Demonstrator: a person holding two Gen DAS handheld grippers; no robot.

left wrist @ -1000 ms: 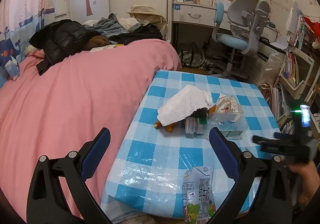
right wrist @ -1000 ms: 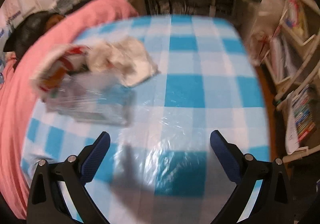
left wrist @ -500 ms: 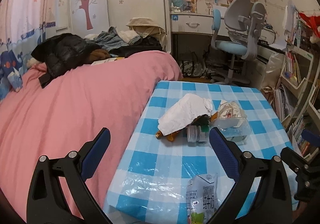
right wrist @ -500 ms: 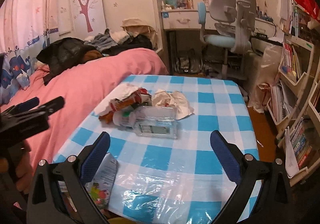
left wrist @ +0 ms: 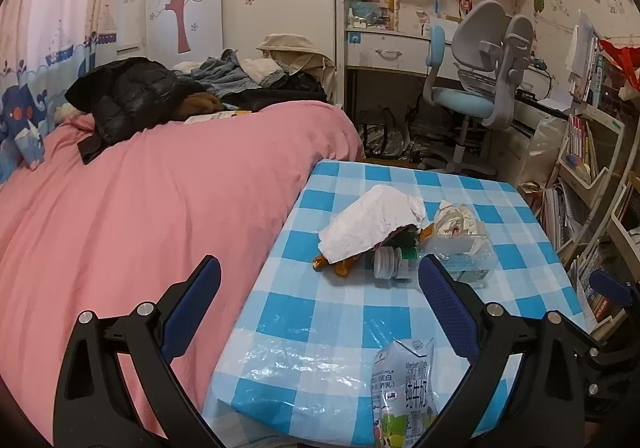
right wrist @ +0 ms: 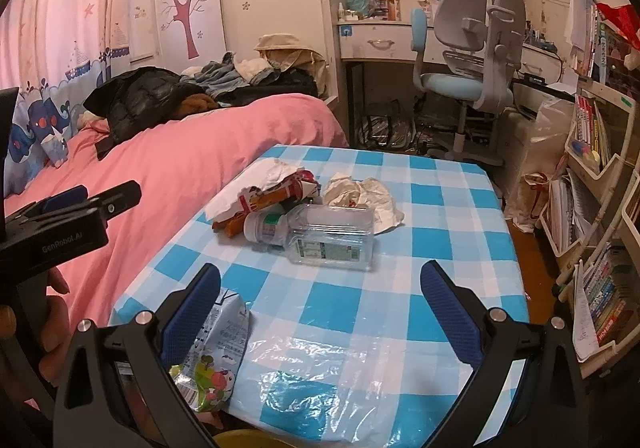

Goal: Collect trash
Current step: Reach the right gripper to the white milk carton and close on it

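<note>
- The left gripper [left wrist: 319,288] hung over the near-left edge of the table [left wrist: 472,188], its blue-padded fingers [left wrist: 192,298] spread wide with nothing between them.
- The right gripper [right wrist: 320,294] hovered above the near part of the same blue-and-white checked table, fingers [right wrist: 448,312] equally wide apart and holding nothing.
- A crushed milk carton [left wrist: 404,388] lay flat at the table's near edge, at about 5 o'clock from the left gripper and just inside its right finger; in the right wrist view the carton [right wrist: 216,352] sat partly behind the left finger, at 7 o'clock.
- A clear plastic bottle [right wrist: 320,236] lay on its side near the table's centre, cap end pointing toward 9 o'clock, at 12 o'clock from the right gripper and apart from its fingers.
- A white paper wrapper [left wrist: 372,224] covered orange and red snack packaging [right wrist: 276,196] touching the bottle's cap end.
- A crumpled tissue [right wrist: 364,194] lay just beyond the bottle, touching it.
- The pink bed [left wrist: 160,208] bordered the table at 9 o'clock.
- A hand [right wrist: 52,312] held the left gripper's handle at the right wrist view's left edge.
</note>
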